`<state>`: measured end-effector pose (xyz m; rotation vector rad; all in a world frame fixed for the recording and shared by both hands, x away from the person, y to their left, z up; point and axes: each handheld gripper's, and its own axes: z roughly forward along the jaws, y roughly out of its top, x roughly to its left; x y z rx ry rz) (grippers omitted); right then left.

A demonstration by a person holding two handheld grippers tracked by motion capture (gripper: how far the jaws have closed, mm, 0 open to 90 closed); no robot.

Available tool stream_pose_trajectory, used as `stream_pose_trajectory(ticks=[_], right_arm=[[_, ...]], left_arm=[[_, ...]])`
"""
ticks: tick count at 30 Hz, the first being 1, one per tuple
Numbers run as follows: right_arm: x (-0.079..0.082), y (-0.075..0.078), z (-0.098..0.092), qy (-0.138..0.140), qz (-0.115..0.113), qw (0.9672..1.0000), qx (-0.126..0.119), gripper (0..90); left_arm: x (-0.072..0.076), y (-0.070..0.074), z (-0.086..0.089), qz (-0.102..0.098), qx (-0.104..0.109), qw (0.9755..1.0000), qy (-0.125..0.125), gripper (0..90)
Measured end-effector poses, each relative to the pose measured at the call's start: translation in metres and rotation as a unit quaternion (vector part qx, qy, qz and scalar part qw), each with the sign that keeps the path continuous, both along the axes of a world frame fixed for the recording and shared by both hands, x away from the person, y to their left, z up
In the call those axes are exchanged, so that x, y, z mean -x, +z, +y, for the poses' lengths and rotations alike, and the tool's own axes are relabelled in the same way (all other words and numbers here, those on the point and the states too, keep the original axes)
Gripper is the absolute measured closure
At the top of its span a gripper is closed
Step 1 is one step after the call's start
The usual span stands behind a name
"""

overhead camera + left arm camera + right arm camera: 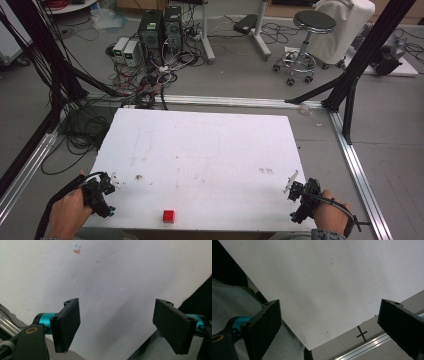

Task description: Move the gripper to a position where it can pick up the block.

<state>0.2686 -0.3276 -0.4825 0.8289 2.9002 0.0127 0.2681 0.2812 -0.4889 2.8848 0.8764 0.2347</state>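
Observation:
A small red cube (168, 216) sits on the white table board (200, 150) close to its front edge, between the two hands. My left gripper (109, 196) is held over the board's front left corner, open, jaws wide apart with nothing between them (120, 327). Over the front right corner my right gripper (293, 202) is also open and holds nothing (329, 330). The cube lies to the right of the left gripper, well apart from both. In the left gripper view a small orange-red mark (77, 250) shows far off on the board.
Aluminium rails (360, 175) frame the board, with black struts (365, 55) at the back corners. Cables and computer towers (160, 30) lie on the floor behind, and a stool (307, 40) stands at the back right. A black cross mark (362, 333) is on the floor.

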Motion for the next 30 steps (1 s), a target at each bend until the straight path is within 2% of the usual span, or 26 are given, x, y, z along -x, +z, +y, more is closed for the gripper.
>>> stream_pose_trajectory(ticks=[7, 11, 12, 17, 23, 30], right_arm=[[0.002, 0.002, 0.0, -0.003, -0.001, 1.0, -0.003, 4.6], [0.001, 0.003, -0.001, -0.001, -0.004, 1.0, -0.003, 4.6], [0.002, 0.003, -0.001, -0.003, -0.004, 1.0, -0.004, 4.6], [0.001, 0.003, -0.002, -0.002, -0.004, 1.0, -0.003, 4.6], [0.002, 0.004, 0.0, -0.001, -0.004, 1.0, -0.006, 4.6], [0.001, 0.004, 0.0, 0.003, -0.004, 1.0, -0.006, 4.6]], left_arm=[[0.003, 0.008, -0.014, -0.016, 0.004, 0.9985, -0.053, 22.3], [0.004, 0.009, -0.021, -0.02, 0.007, 0.9976, -0.066, 22.3], [0.004, 0.01, -0.025, -0.02, 0.008, 0.9965, -0.08, 22.3], [0.005, 0.011, -0.033, -0.016, 0.004, 0.9946, -0.102, 22.3], [0.008, 0.014, -0.045, -0.019, 0.006, 0.991, -0.132, 22.3], [0.01, 0.015, -0.06, -0.011, 0.0, 0.9871, -0.159, 22.3]])
